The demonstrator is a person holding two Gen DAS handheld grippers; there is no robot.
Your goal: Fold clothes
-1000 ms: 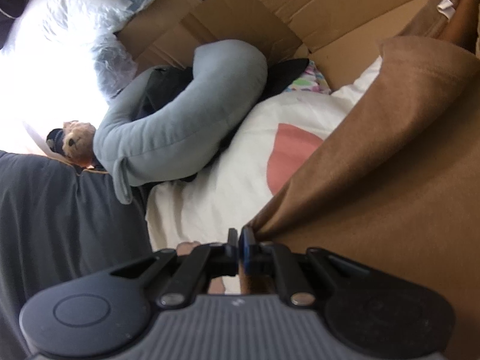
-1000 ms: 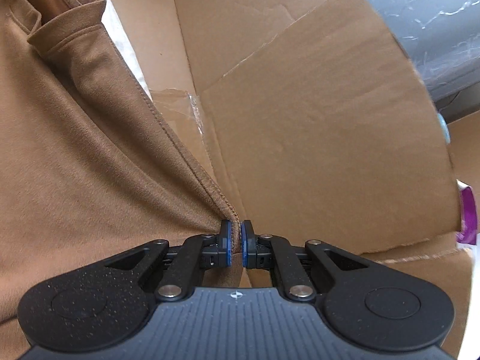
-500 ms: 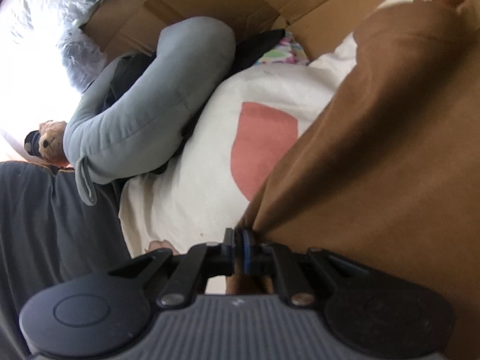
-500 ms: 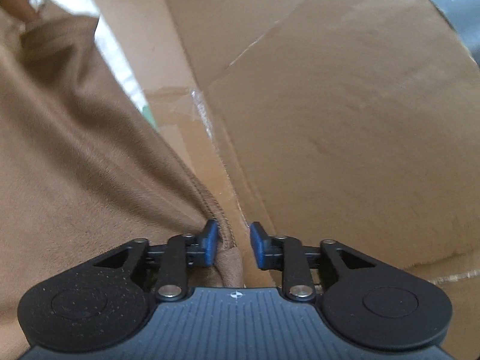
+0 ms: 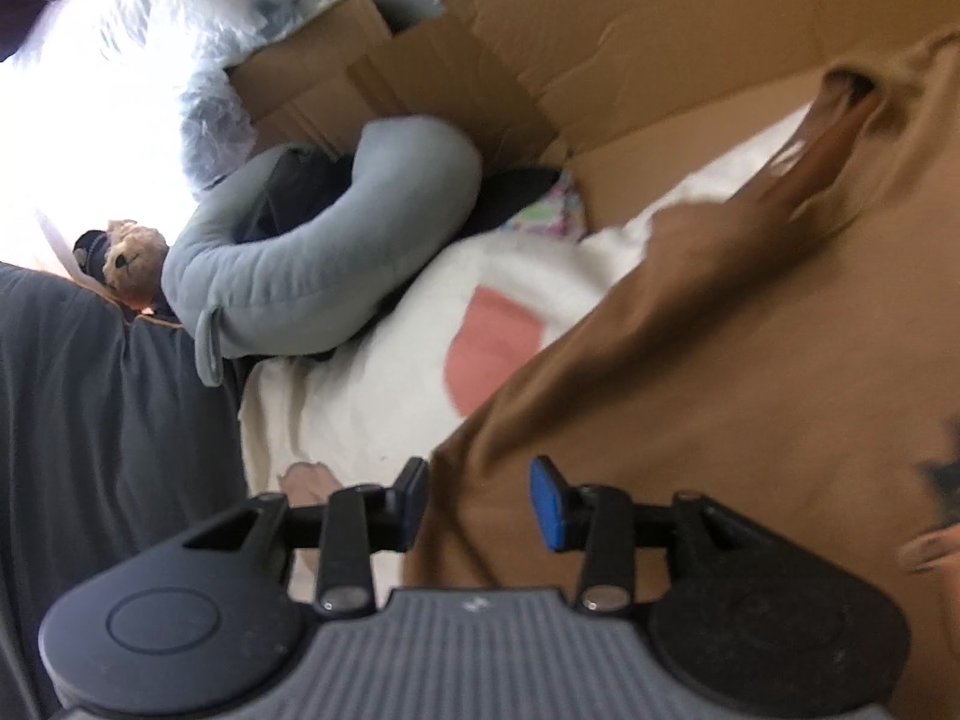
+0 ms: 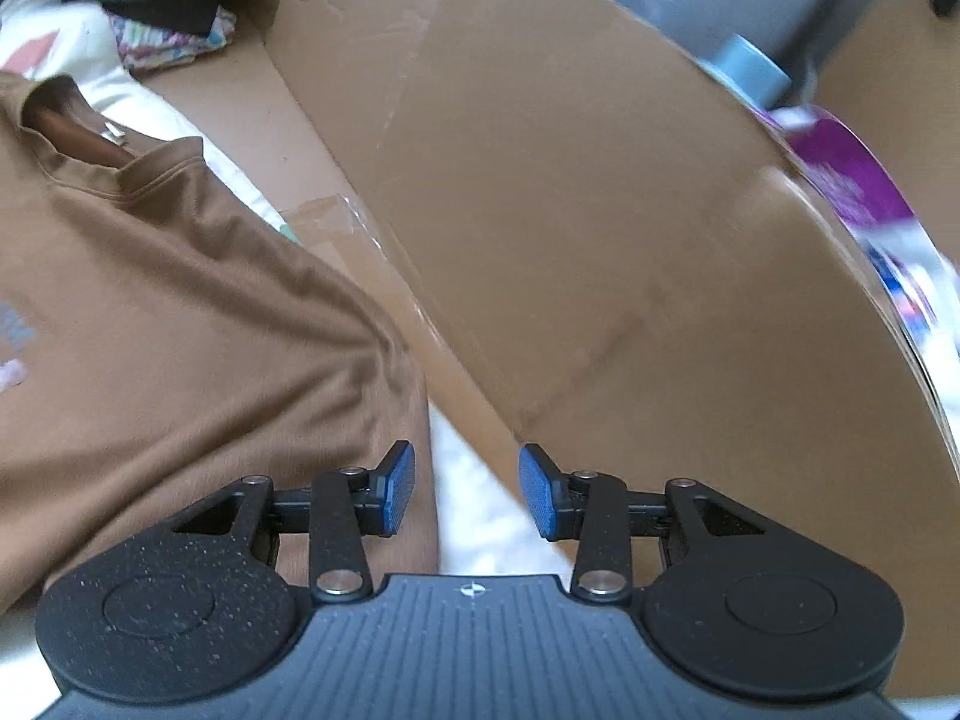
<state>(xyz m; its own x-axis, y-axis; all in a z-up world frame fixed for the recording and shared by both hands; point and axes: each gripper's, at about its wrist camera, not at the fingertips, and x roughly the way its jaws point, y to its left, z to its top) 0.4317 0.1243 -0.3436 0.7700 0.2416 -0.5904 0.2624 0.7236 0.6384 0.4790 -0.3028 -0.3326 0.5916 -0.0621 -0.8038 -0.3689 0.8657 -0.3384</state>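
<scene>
Now both claws, left claw (image 5: 477, 501) and right claw (image 6: 462, 492), are opening, empty, over the soft brown T-shirt (image 6: 180, 324).

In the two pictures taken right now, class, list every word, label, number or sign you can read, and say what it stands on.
None can be read.
Brown shirt: neck tag too small to read; pale chest print cut off and blurred.
Purple package behind the cardboard: white marks, blurred.
Right gripper: small compass-like emblem, no letters.
Left gripper: tiny blurred mark.
</scene>
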